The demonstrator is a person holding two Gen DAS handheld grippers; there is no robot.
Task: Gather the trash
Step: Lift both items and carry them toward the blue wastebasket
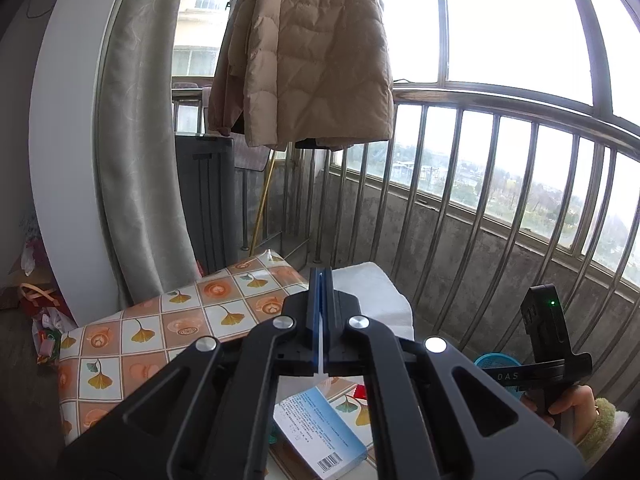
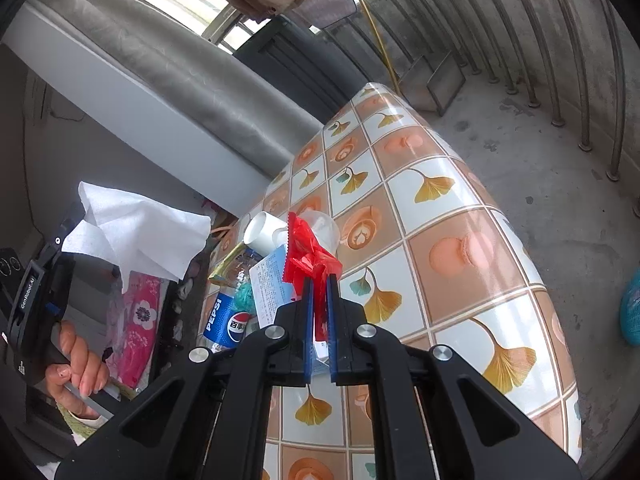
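Note:
My left gripper [image 1: 321,276] is shut on a white tissue [image 1: 378,300], held up above the table; the tissue [image 2: 140,232] hangs from it in the right wrist view too. My right gripper [image 2: 319,280] is shut on a red plastic wrapper [image 2: 310,252], lifted over the table with the ginkgo-pattern cloth [image 2: 460,256]. On the table lie a Pepsi bottle [image 2: 226,320], a white cup [image 2: 264,232], a clear cup [image 2: 326,228], a gold wrapper [image 2: 226,270] and a blue-white box [image 1: 320,428]. The right gripper's body [image 1: 548,340] shows in the left wrist view.
A metal railing [image 1: 460,200] and low concrete wall bound the balcony. A beige jacket [image 1: 316,52] hangs above. A grey curtain [image 1: 140,160] stands left. A teal basket [image 2: 632,308] sits on the floor to the right. Bags [image 1: 44,320] lie on the floor left.

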